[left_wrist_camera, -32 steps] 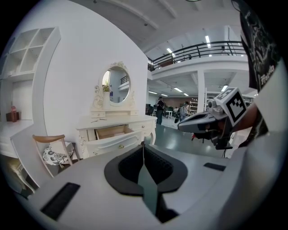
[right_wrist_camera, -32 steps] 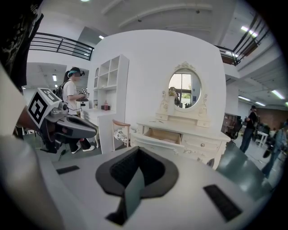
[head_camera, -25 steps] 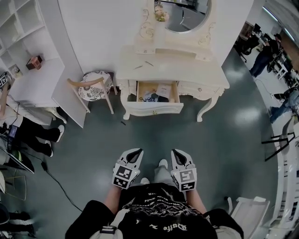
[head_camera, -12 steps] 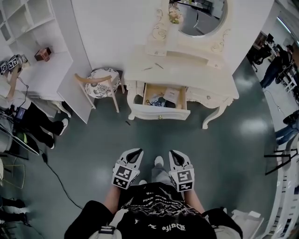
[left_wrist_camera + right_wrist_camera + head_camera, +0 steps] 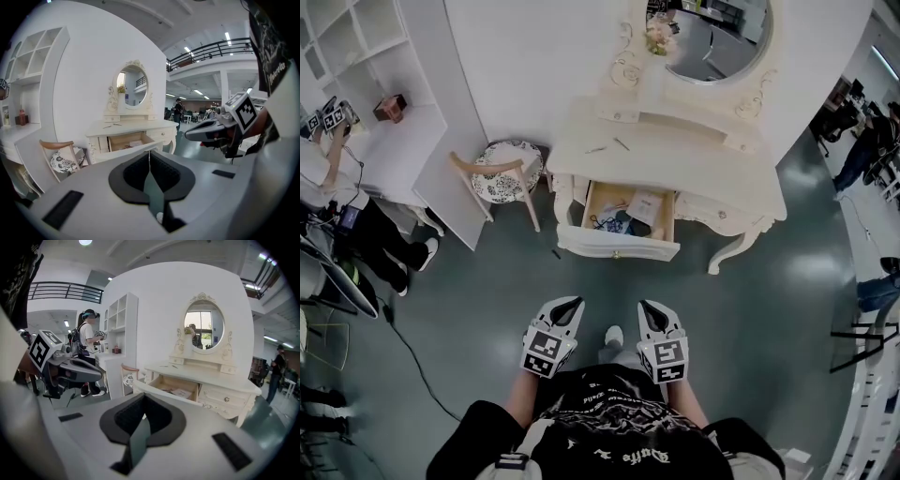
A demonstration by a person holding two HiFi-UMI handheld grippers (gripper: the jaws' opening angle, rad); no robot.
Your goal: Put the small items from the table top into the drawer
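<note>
Jaws closed and empty, left gripper [image 5: 570, 304] and right gripper [image 5: 649, 307] point toward white table [image 5: 694, 169], drawer [image 5: 617, 247] open, small items [image 5: 622, 143] lying on its top.

- Cream-white carved wooden desk [image 5: 694, 164]: painted, smooth, with a satin sheen.
- Open desk drawer [image 5: 619, 246]: front painted cream; inside is bare pale wood, matt.
- Grey-green floor [image 5: 750, 300]: smooth and glossy, mirrors the ceiling lights.
- Round mirror [image 5: 717, 37]: polished glass.
- Small chair [image 5: 514, 165]: pale wooden frame, patterned cloth seat.
- Left tool [image 5: 570, 305] and right tool [image 5: 649, 307]: light grey plastic shells, smooth and matt; black pads [image 5: 164, 169] finely ribbed, matt.
</note>
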